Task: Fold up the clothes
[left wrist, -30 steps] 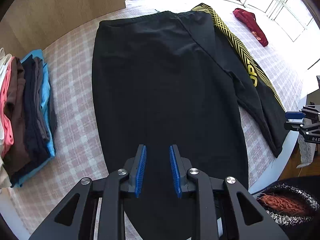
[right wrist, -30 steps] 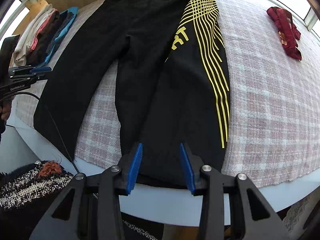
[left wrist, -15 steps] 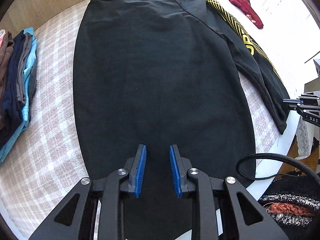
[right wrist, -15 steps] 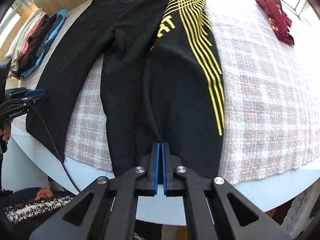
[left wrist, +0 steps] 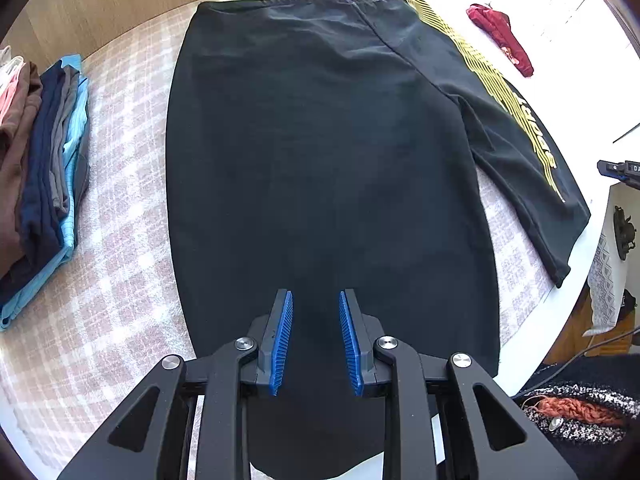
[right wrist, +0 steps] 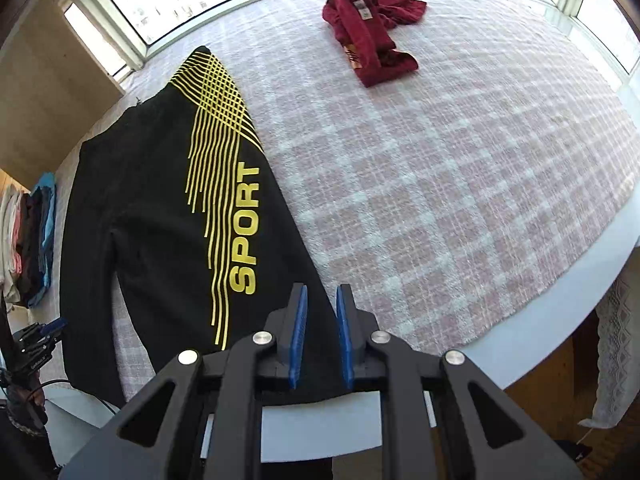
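Note:
Black sport trousers (left wrist: 320, 152) with yellow stripes and the word SPORT lie flat on the checked tablecloth, legs toward me; they also show in the right wrist view (right wrist: 160, 220). My left gripper (left wrist: 316, 340) is open, above the hem end of the left leg. My right gripper (right wrist: 322, 336) is open with a narrow gap, over the outer edge of the right leg near its hem; nothing is held between its pads.
A stack of folded clothes (left wrist: 40, 168) lies at the table's left. A crumpled dark red garment (right wrist: 372, 40) lies at the far side near the windows. The pink checked cloth (right wrist: 460, 184) covers the table; its near edge (right wrist: 560, 312) drops off at the right.
The right gripper shut on the right leg's hem half a second ago, and now stands open, swung toward the leg's outer edge. The left gripper has crept forward over the left leg.

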Demonstrator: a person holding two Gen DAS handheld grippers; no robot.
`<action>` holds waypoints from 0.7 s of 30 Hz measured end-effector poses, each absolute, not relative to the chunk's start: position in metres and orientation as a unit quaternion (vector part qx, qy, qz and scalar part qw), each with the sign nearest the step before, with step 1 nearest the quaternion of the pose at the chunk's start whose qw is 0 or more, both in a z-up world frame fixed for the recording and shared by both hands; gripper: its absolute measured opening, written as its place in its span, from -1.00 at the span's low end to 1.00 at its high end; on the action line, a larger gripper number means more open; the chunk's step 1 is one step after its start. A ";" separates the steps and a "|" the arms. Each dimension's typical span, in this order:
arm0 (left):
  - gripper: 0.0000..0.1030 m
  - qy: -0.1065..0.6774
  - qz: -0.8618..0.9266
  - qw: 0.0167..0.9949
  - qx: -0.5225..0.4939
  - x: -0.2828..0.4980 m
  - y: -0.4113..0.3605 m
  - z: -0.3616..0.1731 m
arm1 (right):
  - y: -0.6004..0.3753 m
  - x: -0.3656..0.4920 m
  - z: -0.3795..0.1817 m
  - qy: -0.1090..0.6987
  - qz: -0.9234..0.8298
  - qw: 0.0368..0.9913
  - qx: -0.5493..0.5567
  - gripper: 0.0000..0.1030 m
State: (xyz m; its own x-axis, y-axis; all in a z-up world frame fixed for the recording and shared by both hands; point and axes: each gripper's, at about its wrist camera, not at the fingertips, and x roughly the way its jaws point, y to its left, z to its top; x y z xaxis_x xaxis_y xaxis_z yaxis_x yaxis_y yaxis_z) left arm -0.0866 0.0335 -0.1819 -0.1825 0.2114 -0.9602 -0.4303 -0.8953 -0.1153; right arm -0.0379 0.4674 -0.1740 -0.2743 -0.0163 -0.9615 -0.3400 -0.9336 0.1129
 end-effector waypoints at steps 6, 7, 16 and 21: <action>-0.54 0.114 0.782 0.243 -0.563 -0.069 0.097 -0.144 | 0.446 -0.116 -0.153 0.057 0.820 -0.019 -0.569 -0.70; -0.54 0.117 0.784 0.250 -0.557 -0.065 0.113 -0.139 | 0.443 -0.129 -0.149 0.041 0.824 -0.039 -0.564 -0.70; -0.53 0.107 0.764 0.337 -0.540 -0.033 0.325 -0.140 | 0.473 -0.181 -0.142 -0.016 0.821 -0.132 -0.555 -0.70; -0.52 0.124 0.738 0.345 -0.566 -0.016 0.399 -0.168 | 0.503 -0.187 -0.143 0.010 0.818 -0.145 -0.557 -0.70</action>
State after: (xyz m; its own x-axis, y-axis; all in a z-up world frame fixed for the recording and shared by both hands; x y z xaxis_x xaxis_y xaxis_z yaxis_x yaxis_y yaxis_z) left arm -0.0164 0.3989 -0.1680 -0.1205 0.3695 -0.9214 -0.6502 -0.7308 -0.2080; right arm -0.1867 0.5031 -0.1430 -0.3374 -0.2477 -0.9082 0.2253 -0.9580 0.1776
